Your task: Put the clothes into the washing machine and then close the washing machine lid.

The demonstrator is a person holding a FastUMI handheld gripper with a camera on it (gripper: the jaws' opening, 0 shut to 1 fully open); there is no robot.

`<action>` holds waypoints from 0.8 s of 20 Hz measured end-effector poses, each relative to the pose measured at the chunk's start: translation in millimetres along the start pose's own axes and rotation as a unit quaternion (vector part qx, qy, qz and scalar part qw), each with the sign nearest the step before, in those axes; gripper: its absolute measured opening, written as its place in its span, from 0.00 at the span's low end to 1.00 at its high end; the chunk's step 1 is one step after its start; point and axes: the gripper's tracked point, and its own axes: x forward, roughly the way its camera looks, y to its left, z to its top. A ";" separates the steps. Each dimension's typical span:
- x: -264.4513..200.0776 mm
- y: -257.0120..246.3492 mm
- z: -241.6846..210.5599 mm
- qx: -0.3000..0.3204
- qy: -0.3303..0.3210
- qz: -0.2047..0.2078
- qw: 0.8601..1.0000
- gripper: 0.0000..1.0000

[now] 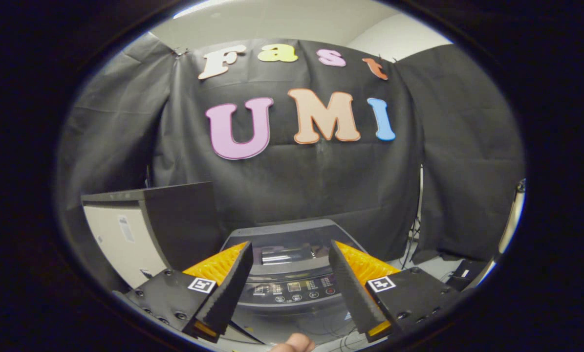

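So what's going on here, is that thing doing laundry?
Not quite yet. A person is holding a claw out in front of a washing machine, and its two fingers are spread apart with nothing between them. The machine sits just beyond the fingers, its control panel showing in the gap, and its lid looks closed. A fingertip of the person peeks in below. A dark-topped cabinet stands beside the machine.

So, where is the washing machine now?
In the gripper view, the washing machine stands just ahead of the open gripper, its control panel showing between the fingers, with a dark cabinet on its left.
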 end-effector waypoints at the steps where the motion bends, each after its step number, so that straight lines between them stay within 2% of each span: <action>1: -7.3 -8.0 4.4 -0.007 -0.010 -0.015 1.000 0.97; 6: -36.4 -10.5 -3.7 -0.025 -0.020 -0.021 0.999 0.97; 8: -43.7 -16.5 -5.7 -0.007 -0.022 -0.039 0.999 0.97; 10: -43.9 4.9 -3.0 0.006 -0.032 -0.010 0.999 0.97; 13: -41.2 -5.3 -5.9 -0.020 -0.012 -0.017 1.000 0.97; 16: -35.9 1.8 7.4 -0.016 -0.030 -0.001 0.999 0.97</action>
